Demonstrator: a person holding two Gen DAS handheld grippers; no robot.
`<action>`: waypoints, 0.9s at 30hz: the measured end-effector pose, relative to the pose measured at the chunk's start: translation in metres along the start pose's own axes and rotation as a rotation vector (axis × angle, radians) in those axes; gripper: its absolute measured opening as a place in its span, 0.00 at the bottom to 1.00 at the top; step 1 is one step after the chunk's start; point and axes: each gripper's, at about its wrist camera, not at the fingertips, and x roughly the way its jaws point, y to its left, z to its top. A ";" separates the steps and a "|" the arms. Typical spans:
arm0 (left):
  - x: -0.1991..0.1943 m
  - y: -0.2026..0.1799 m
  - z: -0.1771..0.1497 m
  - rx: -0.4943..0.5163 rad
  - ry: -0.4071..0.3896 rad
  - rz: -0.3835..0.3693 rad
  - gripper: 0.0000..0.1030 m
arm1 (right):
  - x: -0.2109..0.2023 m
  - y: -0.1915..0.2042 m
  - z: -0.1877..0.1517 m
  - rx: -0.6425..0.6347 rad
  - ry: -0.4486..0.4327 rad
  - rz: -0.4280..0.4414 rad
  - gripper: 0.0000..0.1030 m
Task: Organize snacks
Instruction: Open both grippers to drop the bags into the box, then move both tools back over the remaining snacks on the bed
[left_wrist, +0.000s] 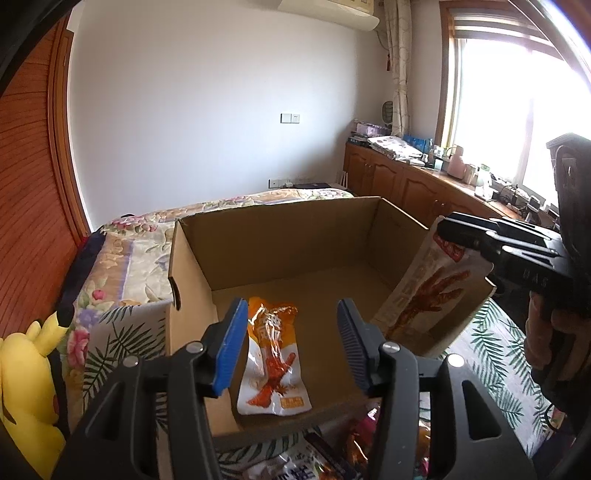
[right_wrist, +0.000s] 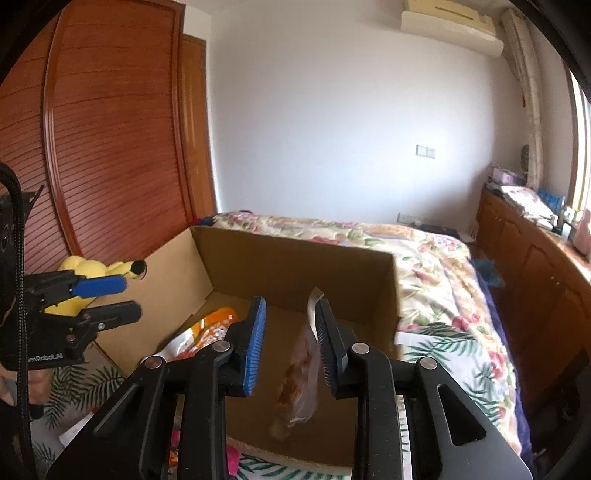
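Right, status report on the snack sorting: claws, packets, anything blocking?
Left claw open, empty, above orange packet lying in cardboard box. Right claw open, second packet loose inside it. No obstruction seen.

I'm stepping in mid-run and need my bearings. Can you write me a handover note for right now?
Left tool: open, empty, over the brown cardboard box near its front edge.
Right tool: pads apart, a white-and-red plastic snack packet hanging between them over the box's right side, apparently not clamped.
Done: one orange-and-white snack packet lies flat on the box floor.
Left: land the second packet, then box the loose packets in front of the box.
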 end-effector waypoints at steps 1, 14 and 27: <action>-0.004 -0.001 -0.001 0.001 -0.002 -0.002 0.50 | -0.003 -0.002 -0.001 0.004 0.000 -0.009 0.26; -0.054 -0.017 -0.030 -0.002 -0.014 -0.019 0.53 | -0.059 -0.004 -0.028 0.024 0.008 -0.043 0.27; -0.082 -0.027 -0.089 -0.010 0.042 -0.016 0.56 | -0.086 0.017 -0.094 0.037 0.096 -0.018 0.30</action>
